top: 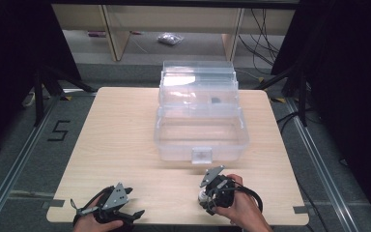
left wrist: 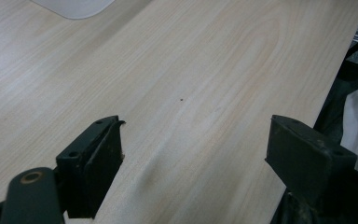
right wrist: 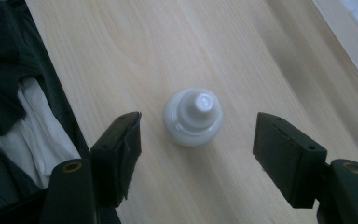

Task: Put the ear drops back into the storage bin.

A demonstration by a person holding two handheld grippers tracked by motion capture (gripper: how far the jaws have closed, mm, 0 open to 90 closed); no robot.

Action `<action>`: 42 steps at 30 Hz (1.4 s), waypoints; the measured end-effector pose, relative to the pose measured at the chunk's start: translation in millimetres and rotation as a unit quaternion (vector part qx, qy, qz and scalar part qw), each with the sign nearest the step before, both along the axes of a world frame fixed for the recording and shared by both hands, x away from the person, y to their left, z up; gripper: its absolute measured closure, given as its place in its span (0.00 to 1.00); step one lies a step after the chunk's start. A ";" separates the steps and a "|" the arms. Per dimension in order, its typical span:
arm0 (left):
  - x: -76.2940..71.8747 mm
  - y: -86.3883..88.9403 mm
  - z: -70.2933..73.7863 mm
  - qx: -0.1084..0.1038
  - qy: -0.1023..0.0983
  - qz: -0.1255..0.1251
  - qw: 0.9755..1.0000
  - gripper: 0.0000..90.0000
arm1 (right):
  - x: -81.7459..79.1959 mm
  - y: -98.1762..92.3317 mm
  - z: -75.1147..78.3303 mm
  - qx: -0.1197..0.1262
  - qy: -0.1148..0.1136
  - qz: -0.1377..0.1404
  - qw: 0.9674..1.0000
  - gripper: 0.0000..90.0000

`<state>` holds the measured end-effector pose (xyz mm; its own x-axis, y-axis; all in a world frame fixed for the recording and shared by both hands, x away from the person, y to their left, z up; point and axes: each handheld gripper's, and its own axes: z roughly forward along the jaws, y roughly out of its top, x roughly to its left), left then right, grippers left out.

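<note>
A small white bottle [right wrist: 193, 117] with a narrow cap stands upright on the wooden table [top: 125, 145] near its front edge. My right gripper [right wrist: 198, 122] hangs over it, open, with one jaw on either side and neither touching it. From the high view the bottle [top: 202, 195] peeks out just left of the right gripper [top: 206, 199], which a hand holds. My left gripper [left wrist: 196, 128] is open above bare wood at the front left [top: 133, 202], nothing between its jaws. A clear plastic box [top: 174, 145] sits mid-table with its lid raised.
The box has a front latch [top: 202, 155], and a small dark item [top: 216, 100] lies in its upper tray. The table's front edge runs close beneath both grippers. Dark and white clothing [right wrist: 23, 121] shows past that edge. Cables and wooden shelving stand on the floor behind.
</note>
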<state>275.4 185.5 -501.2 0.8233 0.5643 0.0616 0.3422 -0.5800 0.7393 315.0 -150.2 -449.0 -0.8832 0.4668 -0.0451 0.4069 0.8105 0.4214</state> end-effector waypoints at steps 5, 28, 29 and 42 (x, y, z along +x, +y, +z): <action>0.3 0.5 0.4 0.000 0.001 -0.002 1.000 0.20 | 0.1 3.8 -0.3 -0.006 0.003 0.001 1.000 0.37; -0.3 0.3 0.8 0.005 -0.002 -0.002 1.000 0.20 | 9.2 15.0 -7.4 -0.032 0.020 0.016 0.999 0.51; -0.2 0.3 0.6 0.004 -0.002 -0.002 1.000 0.20 | 10.2 15.6 -8.1 -0.033 0.020 0.025 0.999 0.52; 0.0 0.4 1.0 0.000 0.001 -0.004 1.000 0.20 | 12.9 24.4 -9.6 -0.063 0.029 0.041 0.997 0.66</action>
<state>275.5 185.9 -500.2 0.8282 0.5572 0.0600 0.3381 -0.5822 0.7394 327.9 -125.8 -458.6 -0.9208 0.3872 -0.0466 0.3583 0.8871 0.2909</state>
